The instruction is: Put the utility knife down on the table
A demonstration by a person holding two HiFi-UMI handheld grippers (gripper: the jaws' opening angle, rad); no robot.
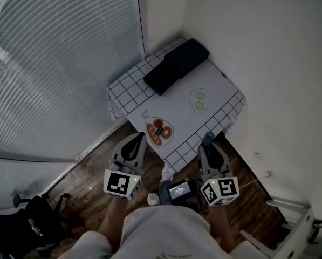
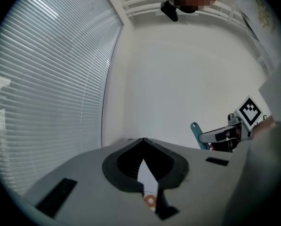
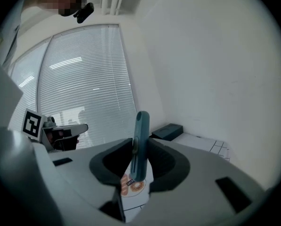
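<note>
- Grips the teal utility knife [image 3: 141, 126] upright between the jaws of the right gripper [image 3: 140, 159], with one end sticking up well above them. Could pivot or tip in so narrow a pinch if jolted.
- Hovers short of the table [image 1: 214, 82], ahead of and below both grippers. Risks a fall to the wooden floor [image 1: 96, 171] directly beneath the gripper if let go too early.
- Shows the left gripper [image 2: 143, 147] closed with nothing between its jaws, level with the right gripper and off to its left. Offers no catch or support should the knife slip.
- Could skid off the near edge of the checked cloth [image 1: 125, 93] just ahead of the right gripper if set down tilted or from too high.
- Might bump the black case [image 1: 177, 65], far ahead by the wall, if carried too deep.
- Cannot tell whether the blade is extended. If out, could snag or cut the cloth on contact.
</note>
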